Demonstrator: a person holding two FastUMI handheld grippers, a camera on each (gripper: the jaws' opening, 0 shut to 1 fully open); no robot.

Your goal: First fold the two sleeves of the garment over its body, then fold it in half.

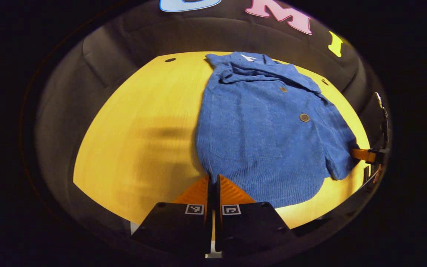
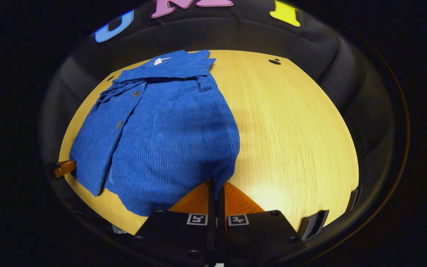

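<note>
Garment (image 1: 261,137) (blue corduroy, buttons up) lies on the yellow table (image 1: 135,148), collar at the far side. Left gripper (image 1: 213,185) pinches its near hem, fingers closed on cloth; right gripper (image 2: 216,191) likewise clamps the near hem at the right corner.

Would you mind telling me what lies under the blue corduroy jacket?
The wooden table lies under the blue corduroy jacket, bare around it. Whatever else sits beneath the fabric is covered.
</note>
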